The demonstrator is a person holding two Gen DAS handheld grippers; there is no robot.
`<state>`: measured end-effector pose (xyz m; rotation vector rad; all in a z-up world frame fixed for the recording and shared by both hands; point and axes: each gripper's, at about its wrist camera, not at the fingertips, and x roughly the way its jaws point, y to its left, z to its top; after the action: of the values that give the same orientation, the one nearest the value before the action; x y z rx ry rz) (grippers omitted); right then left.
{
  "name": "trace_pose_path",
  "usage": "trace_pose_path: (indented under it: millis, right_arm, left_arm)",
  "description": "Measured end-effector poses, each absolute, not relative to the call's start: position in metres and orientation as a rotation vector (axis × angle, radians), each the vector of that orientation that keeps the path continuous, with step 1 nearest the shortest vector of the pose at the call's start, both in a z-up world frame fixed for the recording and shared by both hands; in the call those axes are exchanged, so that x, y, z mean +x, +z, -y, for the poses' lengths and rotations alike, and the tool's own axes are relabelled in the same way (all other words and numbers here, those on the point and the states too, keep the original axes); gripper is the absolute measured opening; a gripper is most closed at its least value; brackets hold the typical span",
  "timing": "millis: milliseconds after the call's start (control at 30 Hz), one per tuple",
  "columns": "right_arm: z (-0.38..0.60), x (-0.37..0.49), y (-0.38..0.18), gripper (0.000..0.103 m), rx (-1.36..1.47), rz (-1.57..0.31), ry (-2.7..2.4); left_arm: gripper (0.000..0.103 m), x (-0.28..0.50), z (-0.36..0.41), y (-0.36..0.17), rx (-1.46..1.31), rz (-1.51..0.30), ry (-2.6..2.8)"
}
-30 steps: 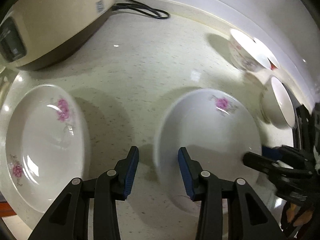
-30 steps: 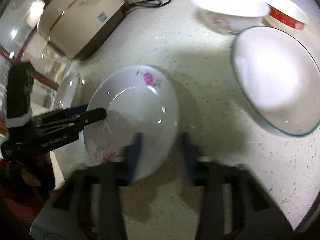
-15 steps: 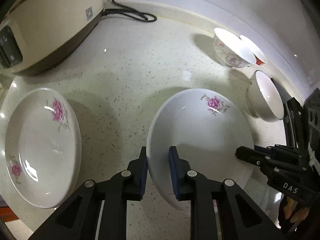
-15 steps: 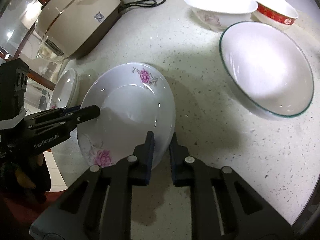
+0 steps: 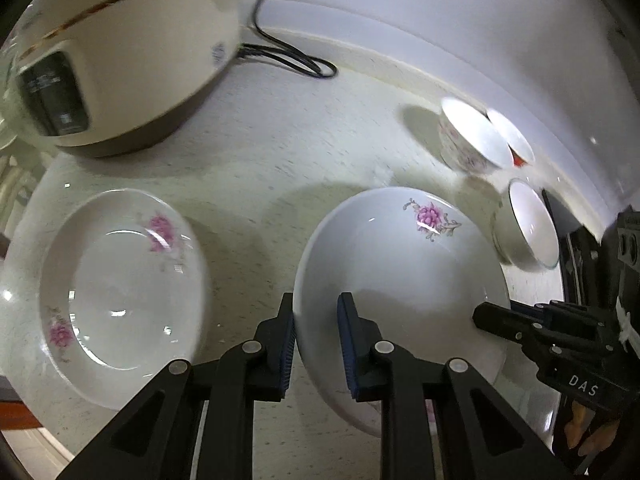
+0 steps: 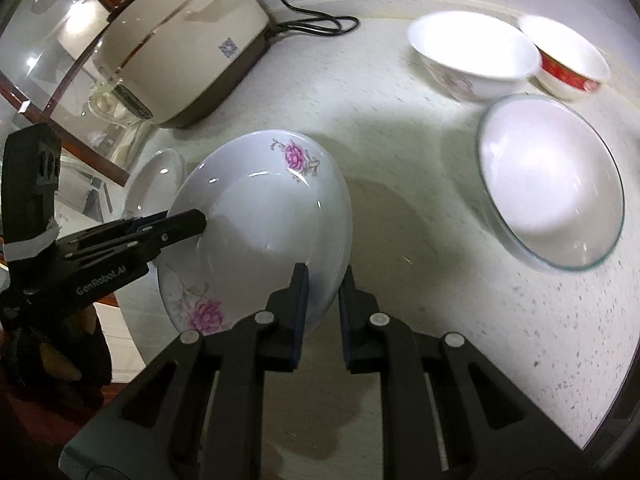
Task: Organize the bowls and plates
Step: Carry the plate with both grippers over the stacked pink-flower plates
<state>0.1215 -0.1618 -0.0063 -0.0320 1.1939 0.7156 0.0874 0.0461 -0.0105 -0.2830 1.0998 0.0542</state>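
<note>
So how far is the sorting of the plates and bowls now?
Nothing looks stacked yet. In hand: the left gripper and the right gripper are both shut on opposite rims of one flowered plate, which appears lifted off the counter. A second flowered plate lies to its left, a likely place to set it. Left: the flowered bowl, the red-banded bowl and the green-rimmed bowl stand separately.

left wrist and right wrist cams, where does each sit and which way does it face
Left wrist: on the left gripper, looking down its jaws at the held plate; the right gripper enters from the right.
Right wrist: on the right gripper, facing down at that plate's opposite rim; the left gripper enters from the left.
Shared: the plate, rice cooker, three bowls.
</note>
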Motion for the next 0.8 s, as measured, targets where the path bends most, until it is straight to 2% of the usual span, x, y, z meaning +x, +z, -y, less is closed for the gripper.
trace_pose_path:
  millis: [333,800]
  right_arm:
    - [0.109,0.123,0.014,0.018,-0.075,-1.150,0.809]
    - [0.026,0.109,0.019,0.018,-0.185,-1.145,0.934]
  left_arm:
    - [0.021,0.066,-0.098,0.015,-0.368,-1.009,0.174]
    - [0.023,0.023,-0.167,0.014,-0.472,-0.985,0.331]
